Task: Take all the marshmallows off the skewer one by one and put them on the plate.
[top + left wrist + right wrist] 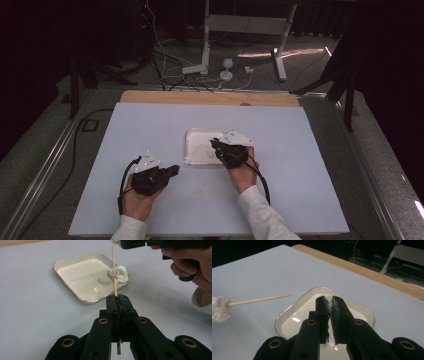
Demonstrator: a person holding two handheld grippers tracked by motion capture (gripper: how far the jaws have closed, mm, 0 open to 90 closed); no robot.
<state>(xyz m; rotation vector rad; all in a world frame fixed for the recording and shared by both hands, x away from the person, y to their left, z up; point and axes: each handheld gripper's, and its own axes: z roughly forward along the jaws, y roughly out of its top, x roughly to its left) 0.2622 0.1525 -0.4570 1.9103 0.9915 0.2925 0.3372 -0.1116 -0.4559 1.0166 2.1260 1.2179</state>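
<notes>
My left gripper is shut on the lower end of a thin wooden skewer. A white, soft lump is threaded on the skewer partway up. In the right gripper view the skewer points in from the left with that lump on it. My right gripper hangs over the white square tray, shut on a second small white lump. A third white lump lies in the tray.
The tray sits mid-table on a pale blue mat over a wooden tabletop. A person's hands and pale sleeves come in from the front edge. Cables and stand legs lie on the floor beyond.
</notes>
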